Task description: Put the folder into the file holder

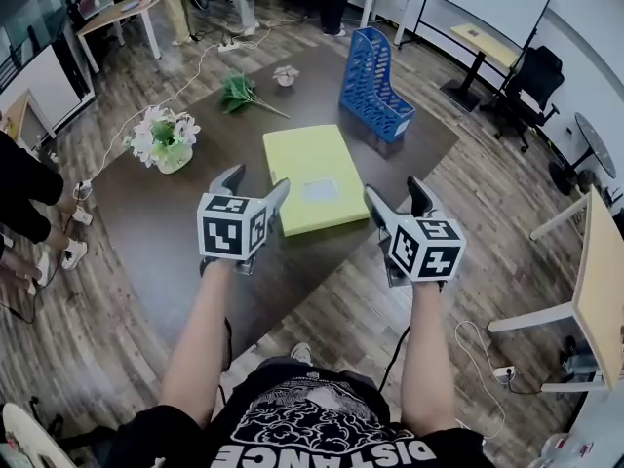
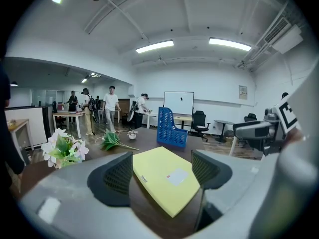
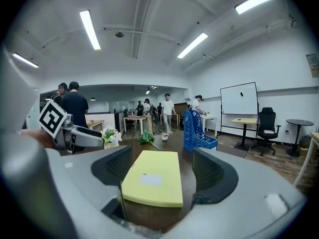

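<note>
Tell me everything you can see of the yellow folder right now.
The yellow folder is a closed, matte rectangle with a pale label patch on its cover. It lies flat on the dark table, apart from the blue file holder beyond it. The left tongs and right tongs hang open near it, not touching.

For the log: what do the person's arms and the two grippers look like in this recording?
The left gripper and right gripper match: pale grey bodies, dark grey fingers with gridded pads, and a white cube of black square markers on each. A thin black cable trails under each forearm. The person wears a black short-sleeved T-shirt with white print; the forearms are uncovered.
</note>
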The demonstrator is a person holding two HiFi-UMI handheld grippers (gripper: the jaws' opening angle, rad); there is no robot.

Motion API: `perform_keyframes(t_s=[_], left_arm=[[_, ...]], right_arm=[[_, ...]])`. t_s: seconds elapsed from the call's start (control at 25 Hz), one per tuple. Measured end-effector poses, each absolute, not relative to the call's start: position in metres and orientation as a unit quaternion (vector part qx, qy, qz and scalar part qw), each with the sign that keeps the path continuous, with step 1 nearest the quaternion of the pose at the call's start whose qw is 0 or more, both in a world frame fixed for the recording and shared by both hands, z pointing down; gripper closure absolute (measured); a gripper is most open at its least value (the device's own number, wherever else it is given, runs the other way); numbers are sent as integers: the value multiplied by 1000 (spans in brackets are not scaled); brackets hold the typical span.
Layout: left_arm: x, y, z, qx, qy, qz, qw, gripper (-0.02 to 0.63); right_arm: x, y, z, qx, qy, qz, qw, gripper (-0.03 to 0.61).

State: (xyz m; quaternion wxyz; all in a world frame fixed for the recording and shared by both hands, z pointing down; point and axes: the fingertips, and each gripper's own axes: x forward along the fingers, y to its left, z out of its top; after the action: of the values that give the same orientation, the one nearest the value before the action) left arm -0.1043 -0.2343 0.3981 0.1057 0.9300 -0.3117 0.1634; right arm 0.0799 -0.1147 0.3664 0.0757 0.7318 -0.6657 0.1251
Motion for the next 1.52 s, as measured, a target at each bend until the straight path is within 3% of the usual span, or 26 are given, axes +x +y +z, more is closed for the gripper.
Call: perform_keyframes(t_s=[0.72,1.52], left_arm=[[-90,-285,430,917,-335,179,123,242],[-46,-360,531,859,-363,267,241,242]], right_arm=[[95,-186,405,695,-698,150,93,212],[149,-305,521,587,-749,267,153,212]])
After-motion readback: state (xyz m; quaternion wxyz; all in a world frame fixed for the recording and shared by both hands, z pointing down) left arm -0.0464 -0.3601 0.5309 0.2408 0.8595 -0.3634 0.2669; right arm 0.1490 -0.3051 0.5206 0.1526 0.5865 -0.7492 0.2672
